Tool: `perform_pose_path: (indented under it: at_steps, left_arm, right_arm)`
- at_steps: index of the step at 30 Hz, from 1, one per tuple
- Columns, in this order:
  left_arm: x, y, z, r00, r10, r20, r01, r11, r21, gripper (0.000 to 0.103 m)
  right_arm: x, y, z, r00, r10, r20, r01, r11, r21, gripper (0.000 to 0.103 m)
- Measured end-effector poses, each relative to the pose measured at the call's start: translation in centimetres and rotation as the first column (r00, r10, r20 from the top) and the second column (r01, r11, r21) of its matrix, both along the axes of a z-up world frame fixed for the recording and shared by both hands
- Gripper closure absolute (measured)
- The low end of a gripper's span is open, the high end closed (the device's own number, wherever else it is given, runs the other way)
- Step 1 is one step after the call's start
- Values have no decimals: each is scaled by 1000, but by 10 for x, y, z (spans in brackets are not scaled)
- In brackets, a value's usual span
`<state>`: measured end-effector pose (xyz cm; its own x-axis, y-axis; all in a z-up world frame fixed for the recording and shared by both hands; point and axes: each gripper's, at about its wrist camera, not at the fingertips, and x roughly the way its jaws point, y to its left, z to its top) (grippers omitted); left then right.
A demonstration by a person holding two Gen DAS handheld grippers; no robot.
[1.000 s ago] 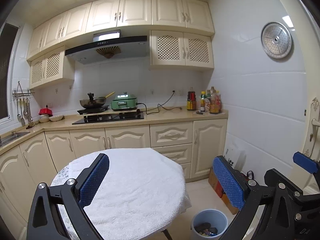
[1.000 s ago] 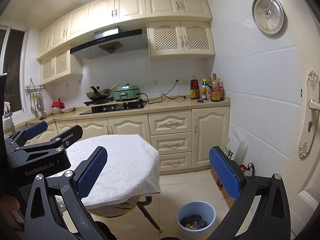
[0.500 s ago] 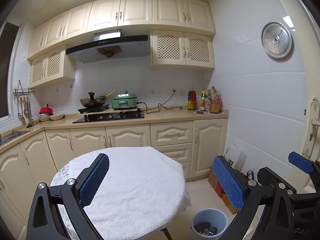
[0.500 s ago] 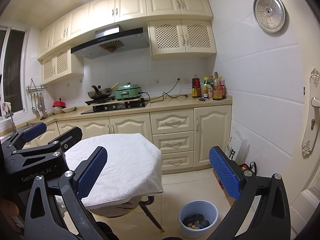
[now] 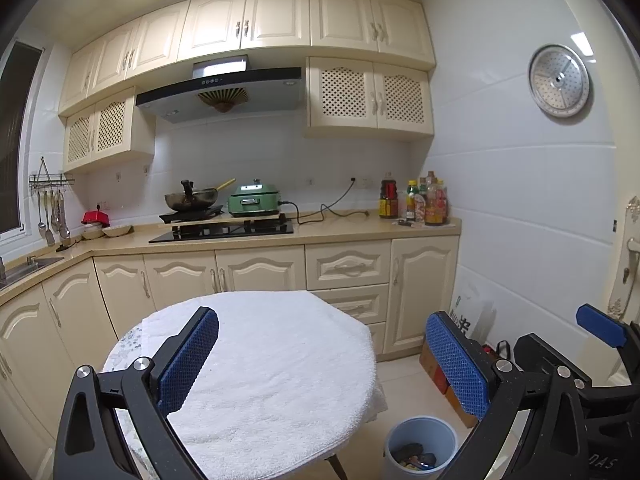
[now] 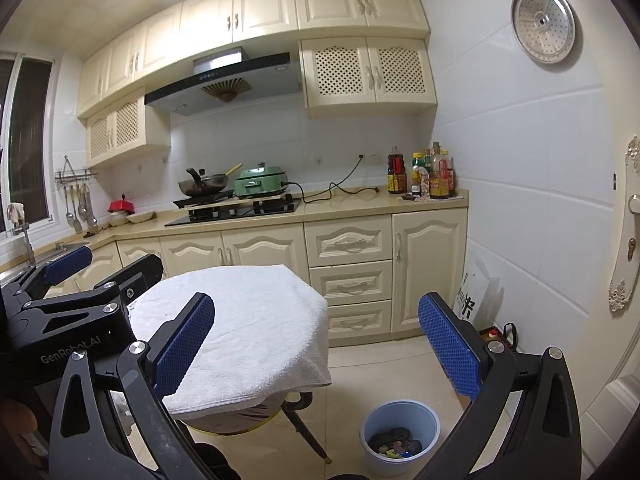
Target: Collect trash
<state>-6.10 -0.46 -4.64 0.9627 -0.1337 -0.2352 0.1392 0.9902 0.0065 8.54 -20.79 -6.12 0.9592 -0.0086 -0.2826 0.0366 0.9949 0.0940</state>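
Observation:
A light blue trash bin [image 5: 420, 446] stands on the floor right of the round table [image 5: 280, 368], which is covered by a white towel. The bin also shows in the right wrist view [image 6: 400, 436], with several pieces of trash inside. My left gripper [image 5: 320, 364] is open and empty, held above the table. My right gripper [image 6: 316, 344] is open and empty, above the table's right edge and the floor. The left gripper shows in the right wrist view [image 6: 80, 280]; the right gripper shows in the left wrist view [image 5: 568, 344]. No loose trash shows on the towel.
Cream kitchen cabinets [image 5: 344, 268] and a counter run behind the table, with a stove, wok [image 5: 192, 198], green cooker [image 5: 254, 200] and bottles [image 5: 416, 204]. A cardboard box [image 5: 436, 368] sits by the right wall. A door handle [image 6: 632, 208] is at far right.
Both grippers have drifted slightly, the view shifting a little; both stay open and empty. The table and bin have not moved.

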Motion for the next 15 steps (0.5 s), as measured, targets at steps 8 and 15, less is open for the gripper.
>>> perform_pose_path:
  at_steps: [8,15]
  left_arm:
    - [3,-3,-1,1000,9,1,-9,1000,1,1]
    - [3,-5,-5,1000,14,1,-14,1000,1,1]
  right_arm:
    - [1,1,0,1000,2,-2,-2,1000,1,0]
    - [2,0,0,1000,4,-3,-4,1000,2,0]
